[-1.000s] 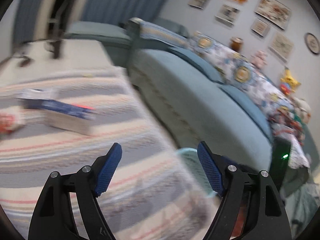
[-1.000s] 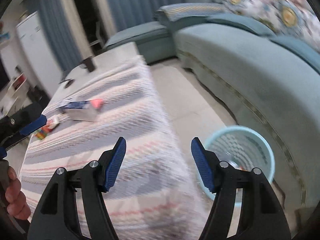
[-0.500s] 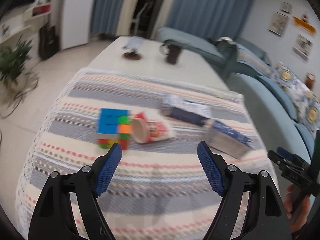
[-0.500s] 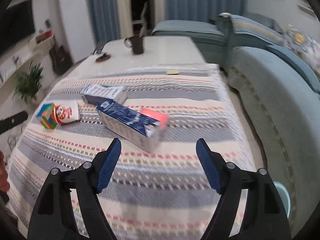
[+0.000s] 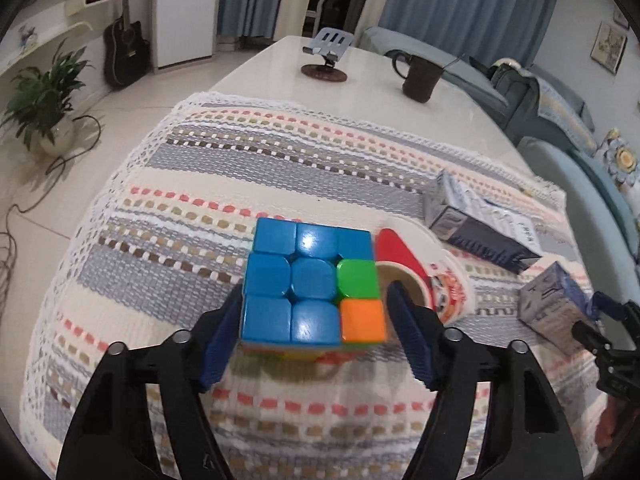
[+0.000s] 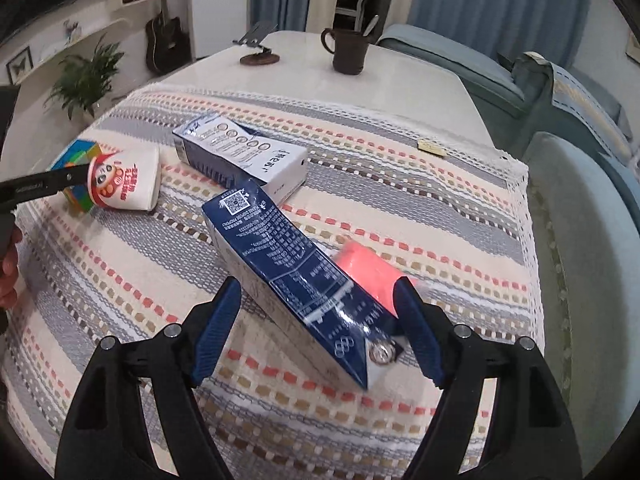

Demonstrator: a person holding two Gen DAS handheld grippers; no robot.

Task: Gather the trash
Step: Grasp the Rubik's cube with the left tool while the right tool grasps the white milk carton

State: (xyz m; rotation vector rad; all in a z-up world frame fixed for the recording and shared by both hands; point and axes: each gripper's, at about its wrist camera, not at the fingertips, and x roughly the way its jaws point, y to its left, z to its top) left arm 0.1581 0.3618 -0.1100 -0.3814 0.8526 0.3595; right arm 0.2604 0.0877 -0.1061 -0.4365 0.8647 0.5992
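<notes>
Striped cloth covered the counter [image 6: 460,216]. Right tongs [image 6: 316,316] stood wide astride the dark-blue carton [image 6: 288,276] lying there: probably light and crushable, best pinched across its narrow sides. Left tongs [image 5: 314,320] straddled the puzzle cube [image 5: 312,288], wide.

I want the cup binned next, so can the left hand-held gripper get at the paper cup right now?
Probably not directly: the left hand-held gripper straddles the puzzle cube, with the paper cup lying against the cube's right side, behind one finger.
</notes>
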